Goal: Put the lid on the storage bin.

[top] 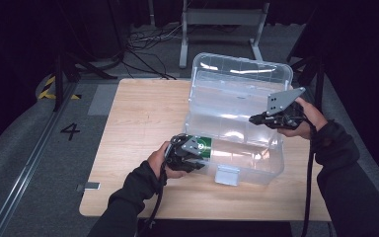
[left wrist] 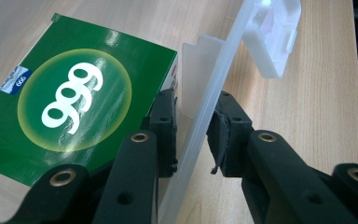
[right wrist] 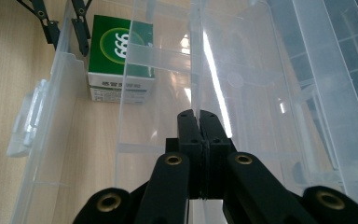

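A clear plastic box point(top: 249, 170) stands on the wooden table with its lid point(top: 242, 74) swung up and back. A green carton marked 999 point(top: 203, 145) lies flat inside its left end point(left wrist: 70, 102) point(right wrist: 121, 46). My left gripper point(top: 200, 165) point(left wrist: 193, 126) is open and straddles the box's front wall point(left wrist: 200, 107), one pad inside next to the carton and one outside. Farther off, the right gripper view picks up those same jaws point(right wrist: 63, 30). My right gripper point(top: 253, 119) point(right wrist: 199, 116) is shut on the thin upper edge of the box's right rear wall point(right wrist: 195, 56).
A white latch point(top: 227, 175) point(left wrist: 275, 37) point(right wrist: 25, 121) hangs on the box's front. Bare tabletop point(top: 138, 118) lies to the left of the box. Beyond the table are a metal stand point(top: 222, 19), floor cables and a floor mark "4" point(top: 70, 131).
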Action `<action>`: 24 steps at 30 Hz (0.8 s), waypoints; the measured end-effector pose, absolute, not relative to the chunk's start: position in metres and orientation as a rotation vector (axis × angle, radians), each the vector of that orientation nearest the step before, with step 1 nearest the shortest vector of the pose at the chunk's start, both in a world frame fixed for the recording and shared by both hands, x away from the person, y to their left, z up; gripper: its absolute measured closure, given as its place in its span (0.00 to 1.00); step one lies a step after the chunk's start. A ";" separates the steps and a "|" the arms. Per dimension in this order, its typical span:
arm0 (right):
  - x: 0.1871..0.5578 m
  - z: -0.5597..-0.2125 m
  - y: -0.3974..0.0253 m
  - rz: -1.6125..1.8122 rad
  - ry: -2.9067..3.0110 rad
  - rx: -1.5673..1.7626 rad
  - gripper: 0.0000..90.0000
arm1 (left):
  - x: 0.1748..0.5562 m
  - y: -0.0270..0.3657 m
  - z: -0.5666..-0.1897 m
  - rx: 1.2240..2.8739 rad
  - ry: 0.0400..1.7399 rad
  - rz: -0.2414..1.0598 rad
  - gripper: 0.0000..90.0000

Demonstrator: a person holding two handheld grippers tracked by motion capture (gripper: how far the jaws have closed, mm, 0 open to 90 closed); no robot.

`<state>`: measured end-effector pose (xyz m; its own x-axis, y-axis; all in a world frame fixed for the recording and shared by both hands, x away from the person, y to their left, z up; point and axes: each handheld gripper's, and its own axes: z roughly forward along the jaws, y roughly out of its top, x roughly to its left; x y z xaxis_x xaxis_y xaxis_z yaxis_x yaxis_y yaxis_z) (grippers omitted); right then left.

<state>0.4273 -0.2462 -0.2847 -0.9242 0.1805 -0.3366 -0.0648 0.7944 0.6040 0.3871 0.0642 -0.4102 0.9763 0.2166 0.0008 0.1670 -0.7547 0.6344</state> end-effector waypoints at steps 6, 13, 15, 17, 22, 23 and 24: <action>0.420 -0.286 -0.243 0.887 2.601 0.078 1.00 | 0.386 0.064 -0.410 2.446 0.272 0.107 0.81; 0.414 -0.287 -0.241 0.878 2.600 0.081 0.99 | 0.386 0.064 -0.410 2.449 0.268 0.109 0.81; 0.413 -0.288 -0.241 0.878 2.600 0.072 0.99 | 0.386 0.064 -0.410 2.448 0.267 0.109 0.81; 0.409 -0.290 -0.241 0.881 2.598 0.076 0.99 | 0.386 0.064 -0.410 2.448 0.266 0.109 0.81; 0.405 -0.292 -0.240 0.877 2.604 0.063 0.99 | 0.386 0.064 -0.409 2.453 0.268 0.112 0.81; 0.404 -0.293 -0.239 0.878 2.602 0.061 0.99 | 0.386 0.063 -0.409 2.452 0.266 0.115 0.81; 0.404 -0.293 -0.239 0.874 2.599 0.061 0.99 | 0.386 0.063 -0.409 2.453 0.265 0.114 0.80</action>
<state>0.4039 -0.2393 -0.2933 -0.9206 0.1640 -0.3544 -0.0835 0.8038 0.5890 0.3862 0.0633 -0.4092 0.9756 0.2189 0.0152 0.1612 -0.7623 0.6268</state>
